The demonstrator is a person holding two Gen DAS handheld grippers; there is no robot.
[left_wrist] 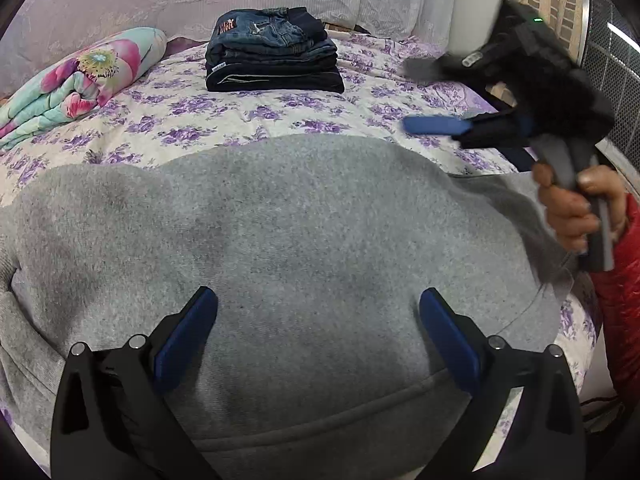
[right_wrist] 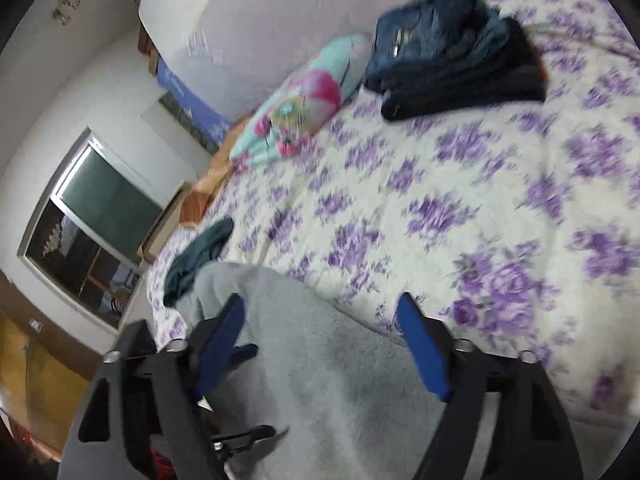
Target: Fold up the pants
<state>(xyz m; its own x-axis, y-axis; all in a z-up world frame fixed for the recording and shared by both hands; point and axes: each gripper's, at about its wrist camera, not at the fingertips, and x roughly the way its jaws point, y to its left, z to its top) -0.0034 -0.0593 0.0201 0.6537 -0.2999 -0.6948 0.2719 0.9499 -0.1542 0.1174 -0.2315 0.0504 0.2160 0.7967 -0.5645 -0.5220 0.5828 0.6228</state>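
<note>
Folding item: grey pants (left_wrist: 280, 216) lay flat on floral bedspread (left_wrist: 240, 116), under my left gripper (left_wrist: 318, 328) (jaws apart, empty). Right gripper (right_wrist: 320, 344) likewise apart. Advised gripping hem squarely, aligning edges.

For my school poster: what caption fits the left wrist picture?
Open left tool above soft grey fleece pants on a purple-flowered bedsheet, beside a stack of folded dark jeans.

We see a bed under a white sheet printed with purple flowers (left_wrist: 248, 116). On it lie grey fleece pants (left_wrist: 280, 232) at the near edge, a stack of folded dark denim jeans (left_wrist: 274, 56) toward the far edge, a rolled floral quilt (left_wrist: 76, 84) at the far left corner, and a crumpled dark green garment (right_wrist: 198, 256).
</note>
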